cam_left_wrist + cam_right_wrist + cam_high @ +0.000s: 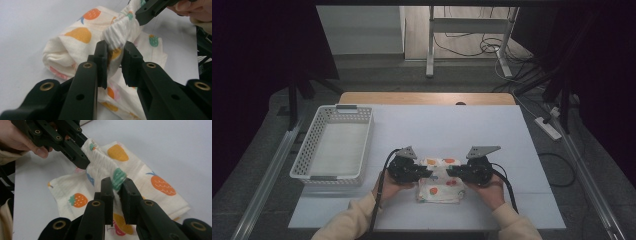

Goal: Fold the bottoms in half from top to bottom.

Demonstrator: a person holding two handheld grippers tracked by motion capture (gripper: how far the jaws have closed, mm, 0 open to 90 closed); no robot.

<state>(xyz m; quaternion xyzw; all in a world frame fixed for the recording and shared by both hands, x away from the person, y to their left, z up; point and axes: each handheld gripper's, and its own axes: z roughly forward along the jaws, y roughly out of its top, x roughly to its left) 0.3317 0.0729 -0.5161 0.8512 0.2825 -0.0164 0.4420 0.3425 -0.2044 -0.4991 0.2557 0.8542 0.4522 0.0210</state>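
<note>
A folded white cloth printed with fruit lies on the white table near its front edge. My two grippers face each other over it. The left gripper pinches a raised ridge of the cloth between its pads, close to its fingertips. From the opposite side, the right gripper is shut on the same ridge of cloth at its tips. Each gripper view also shows the other gripper's jaws on the ridge farther off. The ridge stands lifted off the rest of the cloth.
A white perforated plastic basket stands at the table's left. Table legs, cables and a power strip are on the floor beyond the table's far edge. The person's sleeves come in at the bottom.
</note>
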